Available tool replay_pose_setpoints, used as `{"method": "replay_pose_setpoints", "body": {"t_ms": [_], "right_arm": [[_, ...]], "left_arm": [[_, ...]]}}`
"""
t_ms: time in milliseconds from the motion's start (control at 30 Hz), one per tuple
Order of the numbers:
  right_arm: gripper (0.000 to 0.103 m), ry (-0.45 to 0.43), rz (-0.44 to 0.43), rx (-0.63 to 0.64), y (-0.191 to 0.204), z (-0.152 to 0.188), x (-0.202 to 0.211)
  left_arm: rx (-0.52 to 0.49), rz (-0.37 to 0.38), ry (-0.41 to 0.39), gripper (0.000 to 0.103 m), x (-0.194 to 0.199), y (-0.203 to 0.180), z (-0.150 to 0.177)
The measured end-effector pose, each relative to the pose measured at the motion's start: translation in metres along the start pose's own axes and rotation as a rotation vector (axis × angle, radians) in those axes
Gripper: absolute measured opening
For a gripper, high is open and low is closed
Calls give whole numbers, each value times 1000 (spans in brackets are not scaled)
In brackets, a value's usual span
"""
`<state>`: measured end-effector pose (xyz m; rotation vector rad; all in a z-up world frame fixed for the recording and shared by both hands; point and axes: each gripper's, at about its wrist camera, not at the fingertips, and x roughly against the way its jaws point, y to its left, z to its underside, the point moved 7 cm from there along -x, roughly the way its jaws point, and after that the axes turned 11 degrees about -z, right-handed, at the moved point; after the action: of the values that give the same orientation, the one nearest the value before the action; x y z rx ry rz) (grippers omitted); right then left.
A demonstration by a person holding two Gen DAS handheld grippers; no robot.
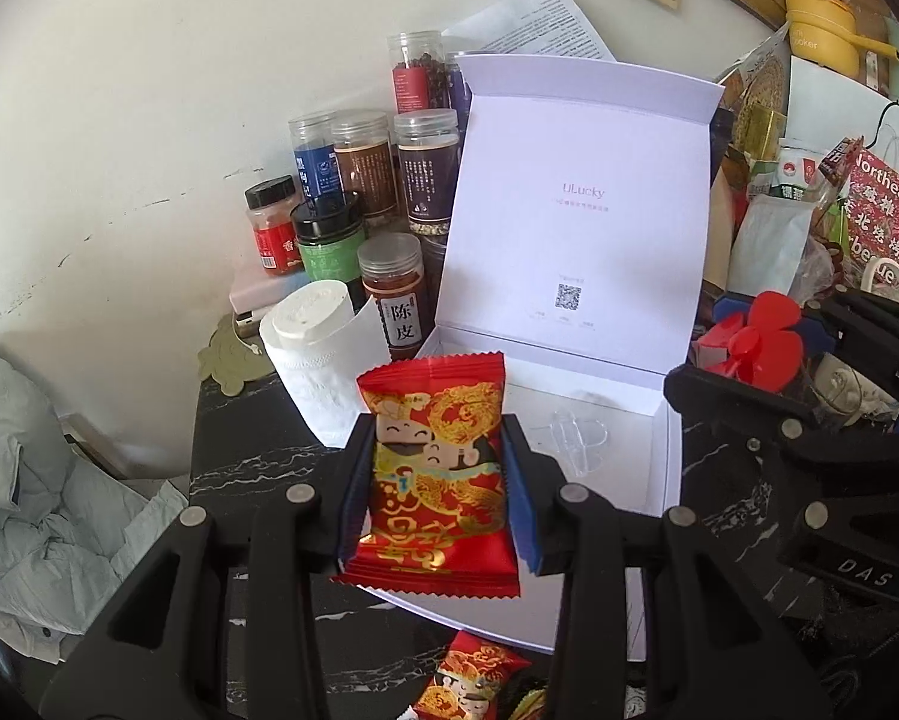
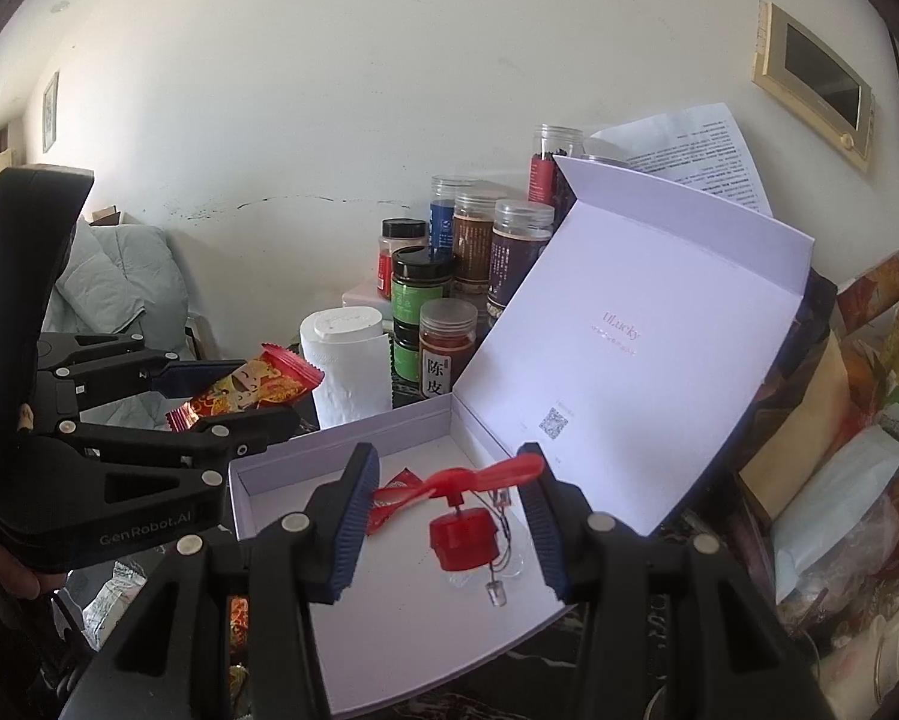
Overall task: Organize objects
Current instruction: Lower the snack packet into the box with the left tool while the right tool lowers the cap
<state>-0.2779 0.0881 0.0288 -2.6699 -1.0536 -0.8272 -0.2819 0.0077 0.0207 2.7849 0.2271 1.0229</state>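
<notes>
My left gripper (image 1: 437,438) is shut on a red and gold snack packet (image 1: 434,468) and holds it above the near left corner of an open white box (image 1: 623,468). The packet in the left gripper also shows in the right wrist view (image 2: 251,390). My right gripper (image 2: 449,492) is shut on the blades of a small red propeller toy (image 2: 464,531), which hangs over the inside of the box (image 2: 389,612). A red wrapper (image 2: 389,495) lies in the box behind the left finger. A clear plastic piece (image 1: 575,438) lies on the box floor.
Several spice jars (image 1: 389,180) and a paper roll (image 1: 323,360) stand left of the box against the wall. Another red packet (image 1: 473,678) lies on the dark marble table (image 1: 251,468). Bags and boxes (image 1: 809,192) crowd the right. Grey bedding (image 1: 23,480) lies left.
</notes>
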Motion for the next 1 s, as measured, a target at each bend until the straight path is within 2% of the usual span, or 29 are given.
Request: {"method": "replay_pose_setpoints", "body": {"t_ms": [433,633,733,1000], "right_arm": [[48,6,-13,-48,-36,-26,-46],[48,30,-22,-87,-54,-22,-68],[48,69,-39,-114,-59,-11,-82],[48,170,-49,-140,-67,14,-113]], "left_arm": [[47,-34,7,38,-51,8,-28],[45,-53,8,38,-71,13,-38],[49,-42,54,38,-88,9,-30],[-17,-31,157,38,-127,-14,-7]]}}
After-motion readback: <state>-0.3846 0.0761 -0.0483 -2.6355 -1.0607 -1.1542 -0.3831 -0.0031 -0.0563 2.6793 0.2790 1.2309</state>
